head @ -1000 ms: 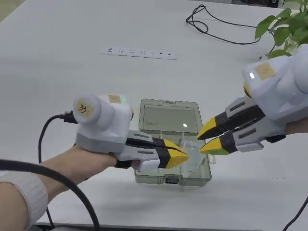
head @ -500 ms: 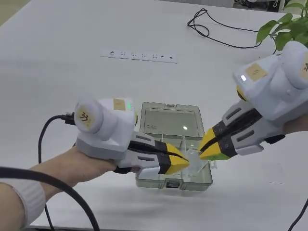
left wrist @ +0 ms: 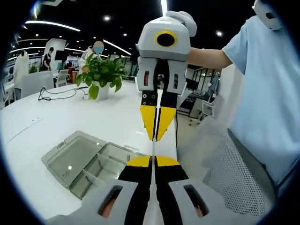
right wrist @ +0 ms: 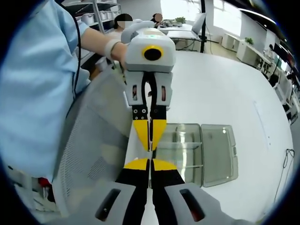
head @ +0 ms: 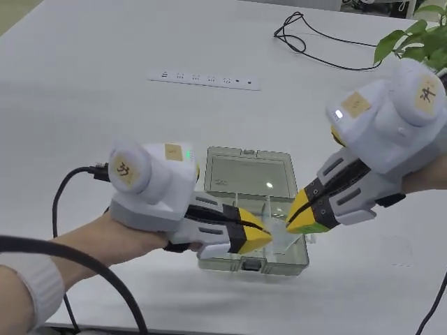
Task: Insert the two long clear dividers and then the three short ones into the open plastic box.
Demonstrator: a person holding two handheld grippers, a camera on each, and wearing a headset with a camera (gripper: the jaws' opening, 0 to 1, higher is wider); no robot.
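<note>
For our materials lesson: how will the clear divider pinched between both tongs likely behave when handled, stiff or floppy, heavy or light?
Probably stiff: the clear divider spans straight between the left tongs and right tongs without sagging. Likely light: it shows as a thin edge-on sliver. Possibly slippery, since the clear plastic looks smooth.

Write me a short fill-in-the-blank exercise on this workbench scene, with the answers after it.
1. The left tool and the right tool are both ____ on one clear divider.
2. They hold it over the plastic box, whose lid lies ____.
3. Beyond the box, a white ____ strip lies on the table.
4. A green ____ stands at the table's far right.
Answers: shut; open; power; plant.
</note>
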